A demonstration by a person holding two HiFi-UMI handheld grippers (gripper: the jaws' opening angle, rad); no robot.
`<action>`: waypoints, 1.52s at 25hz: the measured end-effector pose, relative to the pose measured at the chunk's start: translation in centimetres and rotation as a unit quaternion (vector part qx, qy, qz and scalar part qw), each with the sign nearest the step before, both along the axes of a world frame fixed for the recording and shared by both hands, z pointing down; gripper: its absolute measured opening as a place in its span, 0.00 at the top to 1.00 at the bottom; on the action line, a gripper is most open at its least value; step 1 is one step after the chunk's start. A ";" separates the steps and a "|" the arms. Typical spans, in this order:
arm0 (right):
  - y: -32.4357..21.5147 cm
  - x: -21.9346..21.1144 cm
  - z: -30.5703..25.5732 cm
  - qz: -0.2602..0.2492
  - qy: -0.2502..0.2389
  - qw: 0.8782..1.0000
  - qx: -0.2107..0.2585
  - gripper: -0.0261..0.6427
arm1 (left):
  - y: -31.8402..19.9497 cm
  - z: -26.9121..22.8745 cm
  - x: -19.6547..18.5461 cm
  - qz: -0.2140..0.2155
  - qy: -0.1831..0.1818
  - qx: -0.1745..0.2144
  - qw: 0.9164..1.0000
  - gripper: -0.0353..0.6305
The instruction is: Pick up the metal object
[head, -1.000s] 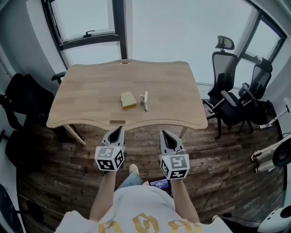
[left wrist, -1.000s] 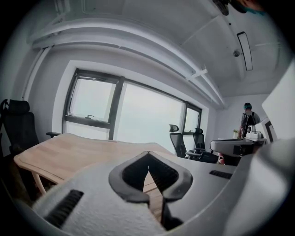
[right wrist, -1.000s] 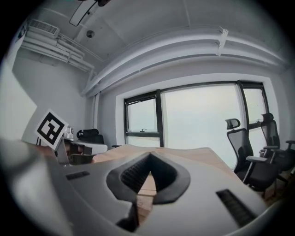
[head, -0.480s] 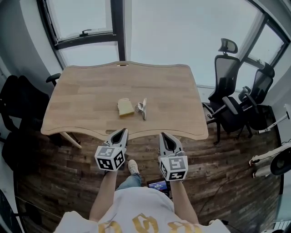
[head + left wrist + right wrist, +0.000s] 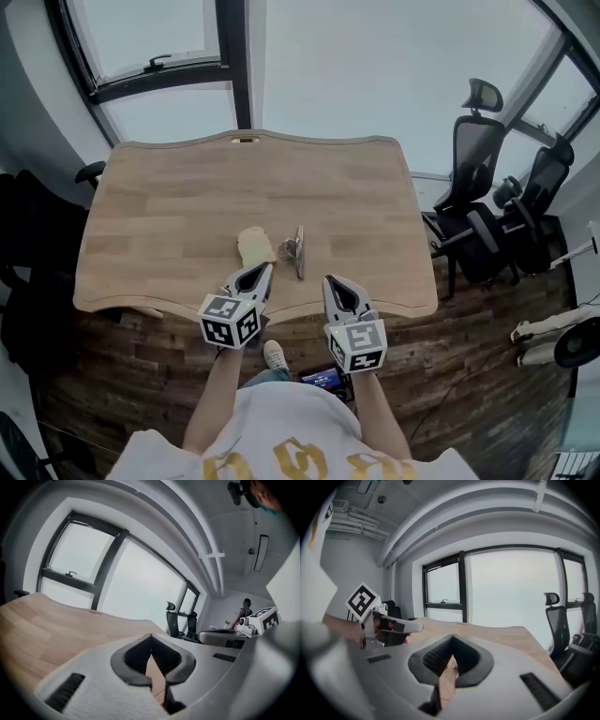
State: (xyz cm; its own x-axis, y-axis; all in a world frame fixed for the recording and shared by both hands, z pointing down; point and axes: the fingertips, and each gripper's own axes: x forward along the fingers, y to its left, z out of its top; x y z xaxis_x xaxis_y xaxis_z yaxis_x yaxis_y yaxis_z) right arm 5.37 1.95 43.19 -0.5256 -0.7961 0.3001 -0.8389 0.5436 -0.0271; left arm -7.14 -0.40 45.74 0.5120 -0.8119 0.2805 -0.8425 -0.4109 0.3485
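Having moved up, the left gripper (image 5: 265, 271) and right gripper (image 5: 329, 280), both clenched and empty, face the metal object (image 5: 296, 248) just ahead, ready to grab it.

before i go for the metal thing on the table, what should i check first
1. Metal object in plain sight on the table: ok, nothing covers it.
2. Right tool open for the grab: not ok, its jaws meet at the tips.
3. Left tool empty: ok, jaws together, nothing between them.
4. A tool over the metal object: not ok, both hang at the table's near edge, short of it.
5. Gap between the metal object and the tan block beside it: cannot tell, they lie very close.
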 end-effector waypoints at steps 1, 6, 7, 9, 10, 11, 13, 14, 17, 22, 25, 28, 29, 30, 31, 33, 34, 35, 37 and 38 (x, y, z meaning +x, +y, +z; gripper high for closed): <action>-0.9 -0.4 0.2 0.003 0.003 1.000 0.000 0.94 | -1.0 0.2 -0.3 0.003 -0.004 0.001 1.000 0.92; -3.8 -1.3 0.9 0.022 0.007 1.000 -0.003 0.94 | -4.7 0.6 -1.7 0.005 0.024 0.003 1.000 0.92; -4.0 -1.2 1.1 0.026 0.008 1.000 -0.006 0.94 | -5.1 0.7 -1.9 0.000 0.037 0.000 0.999 0.92; -4.4 -0.8 1.2 0.035 0.007 0.999 -0.008 0.94 | -5.9 1.0 -2.2 -0.002 0.037 -0.005 0.999 0.92; -4.7 -0.6 1.0 0.038 0.003 0.999 -0.005 0.94 | -6.2 1.2 -2.1 0.001 0.023 -0.004 1.000 0.92; -4.9 -0.4 0.7 0.041 -0.006 0.999 -0.001 0.94 | -6.4 1.3 -2.1 0.004 0.010 -0.001 1.000 0.92; -5.6 -0.2 0.2 0.046 -0.025 0.999 0.006 0.94 | -7.0 1.3 -1.9 0.008 -0.003 0.005 1.000 0.92; -5.9 -0.2 0.1 0.045 -0.034 0.998 0.008 0.94 | -7.3 1.4 -1.9 0.009 -0.007 0.007 1.000 0.92; -6.7 -0.7 -0.1 0.030 -0.062 0.998 0.007 0.94 | -8.2 1.7 -1.7 0.012 -0.027 0.015 0.999 0.92; -8.9 -0.7 0.4 0.031 -0.049 0.998 0.007 0.94 | -9.8 1.9 -1.2 0.023 -0.034 0.013 0.999 0.92; -10.1 -0.3 1.2 0.039 -0.033 0.999 0.001 0.94 | -10.3 2.6 -1.2 0.024 -0.038 0.003 0.999 0.92; -11.1 -0.5 1.6 0.039 -0.022 0.999 -0.002 0.94 | -11.1 3.5 -1.9 0.015 -0.038 -0.010 0.999 0.92; -11.3 -0.5 1.7 0.039 -0.020 0.999 -0.004 0.94 | -11.3 3.8 -2.1 0.012 -0.038 -0.014 0.999 0.92; -11.6 -0.5 1.9 0.039 -0.019 0.999 -0.007 0.94 | -11.5 4.0 -2.3 0.009 -0.037 -0.018 0.999 0.92; -11.8 -0.5 2.1 0.039 -0.018 0.999 -0.010 0.94 | -11.6 4.3 -2.4 0.007 -0.037 -0.021 0.999 0.92; -12.2 -0.5 2.7 0.039 -0.015 0.999 -0.019 0.94 | -11.9 4.9 -2.5 0.006 -0.039 -0.031 0.999 0.92; -12.3 -0.4 3.1 0.039 -0.014 0.999 -0.023 0.94 | -12.0 5.4 -2.6 0.006 -0.043 -0.037 0.998 0.92; -12.4 -0.4 3.5 0.040 -0.014 0.999 -0.029 0.94 | -12.1 5.9 -2.6 0.006 -0.046 -0.044 0.998 0.92; -12.7 -0.3 4.5 0.041 -0.014 0.998 -0.040 0.94 | -12.2 7.0 -2.5 0.009 -0.050 -0.058 0.997 0.92; -12.8 -0.2 5.0 0.042 -0.015 0.998 -0.044 0.94 | -12.2 7.5 -2.4 0.012 -0.051 -0.065 0.996 0.92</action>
State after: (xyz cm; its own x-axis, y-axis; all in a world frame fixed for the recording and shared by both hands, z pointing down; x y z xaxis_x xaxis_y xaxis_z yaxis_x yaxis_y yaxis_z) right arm 5.15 -10.90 48.21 -0.4685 -0.8083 0.3566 -0.8791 0.4666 -0.0975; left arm -9.51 -12.60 53.28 0.4941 -0.7530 0.4345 -0.8668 -0.3878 0.3136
